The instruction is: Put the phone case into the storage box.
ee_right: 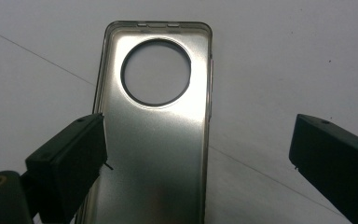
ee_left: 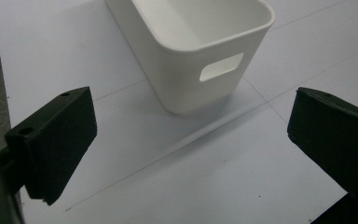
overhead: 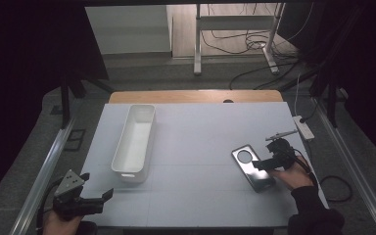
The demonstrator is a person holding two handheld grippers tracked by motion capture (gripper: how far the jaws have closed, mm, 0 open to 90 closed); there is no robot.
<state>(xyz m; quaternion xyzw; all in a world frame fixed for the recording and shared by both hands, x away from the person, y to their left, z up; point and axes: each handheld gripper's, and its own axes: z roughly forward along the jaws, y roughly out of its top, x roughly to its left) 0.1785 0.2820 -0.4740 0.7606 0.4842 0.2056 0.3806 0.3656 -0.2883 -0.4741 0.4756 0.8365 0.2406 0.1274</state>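
My right claw [overhead: 263,164] hovers, jaws apart, over the phone case [overhead: 252,168] lying flat near the desk's [overhead: 196,147] right edge. My left claw [overhead: 100,199], jaws apart, faces the white bin [overhead: 134,142].

Your phone case [ee_right: 158,140]: clear, grey-tinted, glossy, with a dark-rimmed round cutout. Your storage bin [overhead: 134,142]: plain white. Your tabletop [overhead: 200,147]: pale grey, thin grid lines; far edge light wood. Both your grippers, left gripper [overhead: 108,194] and right gripper [overhead: 256,164]: black.
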